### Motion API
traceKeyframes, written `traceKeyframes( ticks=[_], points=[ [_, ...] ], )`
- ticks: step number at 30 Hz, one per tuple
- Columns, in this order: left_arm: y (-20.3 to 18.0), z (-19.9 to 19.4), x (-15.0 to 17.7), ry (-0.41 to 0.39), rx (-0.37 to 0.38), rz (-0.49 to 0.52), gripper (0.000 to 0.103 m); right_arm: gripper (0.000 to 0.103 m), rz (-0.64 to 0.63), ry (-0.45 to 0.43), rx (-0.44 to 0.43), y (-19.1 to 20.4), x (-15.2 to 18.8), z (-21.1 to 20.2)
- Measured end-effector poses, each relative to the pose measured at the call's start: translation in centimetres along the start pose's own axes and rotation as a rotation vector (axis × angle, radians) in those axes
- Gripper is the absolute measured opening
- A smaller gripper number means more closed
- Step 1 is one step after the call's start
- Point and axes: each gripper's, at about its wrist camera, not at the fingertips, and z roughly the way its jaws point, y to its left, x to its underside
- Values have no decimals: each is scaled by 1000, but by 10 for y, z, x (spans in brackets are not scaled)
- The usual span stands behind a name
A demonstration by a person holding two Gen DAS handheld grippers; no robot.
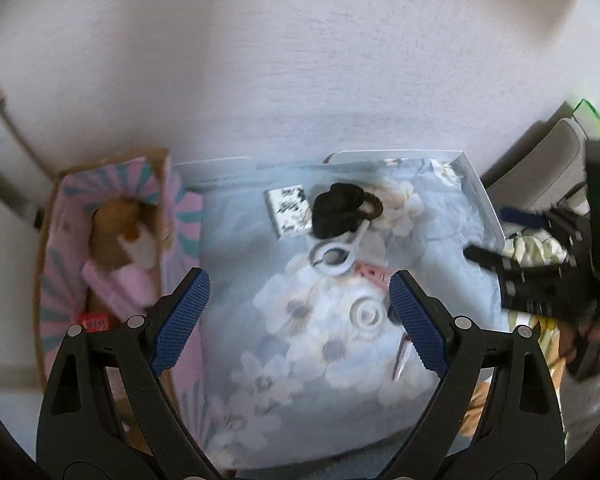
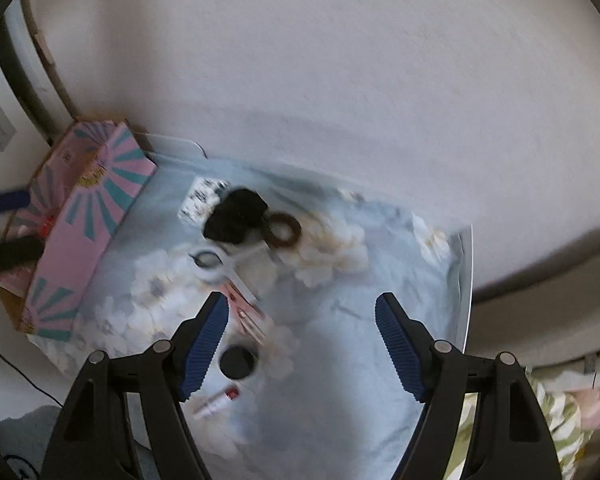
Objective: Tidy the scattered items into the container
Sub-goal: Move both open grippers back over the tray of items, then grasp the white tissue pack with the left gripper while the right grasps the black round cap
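Note:
A pink and teal cardboard box (image 1: 56, 240) stands at the left of a table with a pale floral cloth (image 1: 300, 360); it also shows in the right wrist view (image 2: 84, 232). Inside lie a brown and white plush (image 1: 118, 232), a pink item and a red packet (image 1: 96, 323). On the cloth lie a black scrunchie (image 1: 334, 210), a brown hair tie (image 2: 284, 230), a patterned card (image 1: 288, 210), a white ring-handled tool (image 1: 334, 256), a pink clip (image 2: 246, 306), a white round disc (image 1: 366, 314), a black cap (image 2: 236, 362) and a small tube (image 2: 216, 402). My left gripper (image 1: 300, 320) is open above the cloth. My right gripper (image 2: 300, 344) is open and empty.
A pale wall (image 1: 300, 60) rises right behind the table. The right gripper's black body (image 1: 548, 276) shows at the right edge of the left wrist view. A grey chair (image 1: 548, 168) stands beyond the table's right edge.

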Motion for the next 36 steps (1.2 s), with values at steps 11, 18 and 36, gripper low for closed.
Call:
traceKeyframes(
  ticks=[11,18,36],
  points=[
    [11,103,-52,103,-53,-80,91,72,15,18,-67,4,32,32],
    [18,166,-65,196,-125,-101,89,72,-15,39,-113,22,45,61],
    [21,204,-44,251,-140,-115,44,57,-108,52,-154,38,65,92]
  ],
)
